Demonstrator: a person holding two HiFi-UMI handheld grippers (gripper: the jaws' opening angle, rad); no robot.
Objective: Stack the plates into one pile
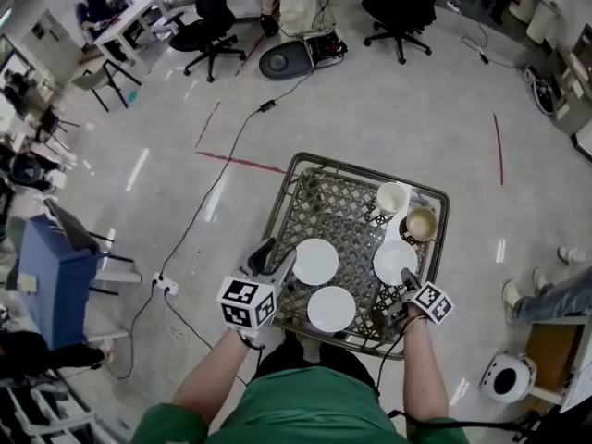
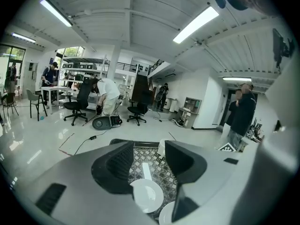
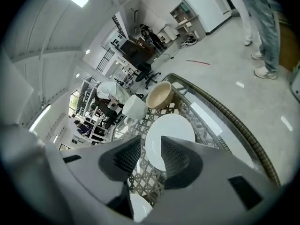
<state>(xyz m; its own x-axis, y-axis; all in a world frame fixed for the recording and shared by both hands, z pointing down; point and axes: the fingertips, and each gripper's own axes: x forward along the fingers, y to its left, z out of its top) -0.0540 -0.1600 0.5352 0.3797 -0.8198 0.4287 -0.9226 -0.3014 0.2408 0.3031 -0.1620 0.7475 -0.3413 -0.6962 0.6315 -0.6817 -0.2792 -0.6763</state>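
Note:
Three white plates lie apart on the lattice table (image 1: 368,168): a left plate (image 1: 315,261), a near plate (image 1: 331,309) and a right plate (image 1: 395,263). My left gripper (image 1: 276,261) hovers at the left plate's near-left edge, open and holding nothing. In the left gripper view that plate (image 2: 146,196) shows below the open left gripper (image 2: 149,161), with the near plate (image 2: 168,214) at the bottom. My right gripper (image 1: 407,283) hangs over the right plate's near edge. In the right gripper view the right gripper (image 3: 145,156) is open and empty, the right plate (image 3: 169,137) just beyond it.
A white cup (image 1: 392,197) and a tan bowl (image 1: 421,224) stand at the table's far right corner, behind the right plate. Office chairs (image 1: 205,26), a floor cable (image 1: 222,169) and a blue bin (image 1: 51,280) surround the table. A person's legs (image 1: 546,294) stand to the right.

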